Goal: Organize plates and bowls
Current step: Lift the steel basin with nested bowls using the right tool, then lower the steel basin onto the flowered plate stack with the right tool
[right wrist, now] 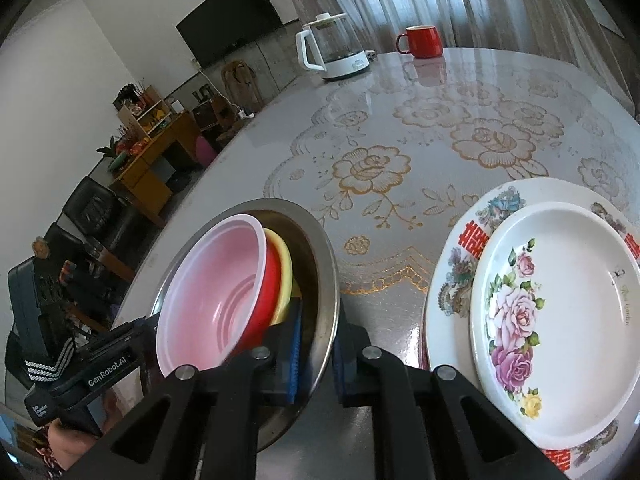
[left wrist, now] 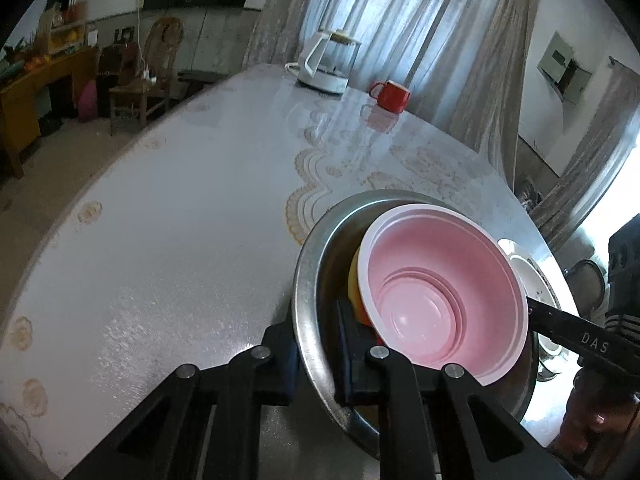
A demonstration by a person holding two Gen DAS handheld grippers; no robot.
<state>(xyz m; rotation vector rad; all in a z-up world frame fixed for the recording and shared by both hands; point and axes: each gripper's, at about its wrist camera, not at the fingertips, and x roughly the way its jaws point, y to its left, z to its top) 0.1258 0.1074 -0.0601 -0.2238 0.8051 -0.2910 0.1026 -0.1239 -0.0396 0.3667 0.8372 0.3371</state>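
The bowls are already nested: the pink bowl [right wrist: 212, 292] lies tilted in the steel bowl [right wrist: 320, 280] at lower left, and two plates [right wrist: 560, 320] are stacked at lower right on the desk [right wrist: 400, 152]. The left hand-held gripper [left wrist: 316, 344] and the right hand-held gripper [right wrist: 316, 356] each clamp the steel bowl's rim, so probably only placing it remains.

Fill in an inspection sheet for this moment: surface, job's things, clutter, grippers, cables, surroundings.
Surface: round table under a glossy floral cover.
Job's things: pink bowl nested tilted in red and yellow bowls inside a steel basin; small plate stacked on a large plate beside the basin.
Clutter: kettle and red mug at the far edge.
Grippers: left gripper and right gripper each shut on the basin's rim, on opposite sides.
Cables: a white cord hangs on the far wall.
Surroundings: curtains, TV, chair, wooden desk.
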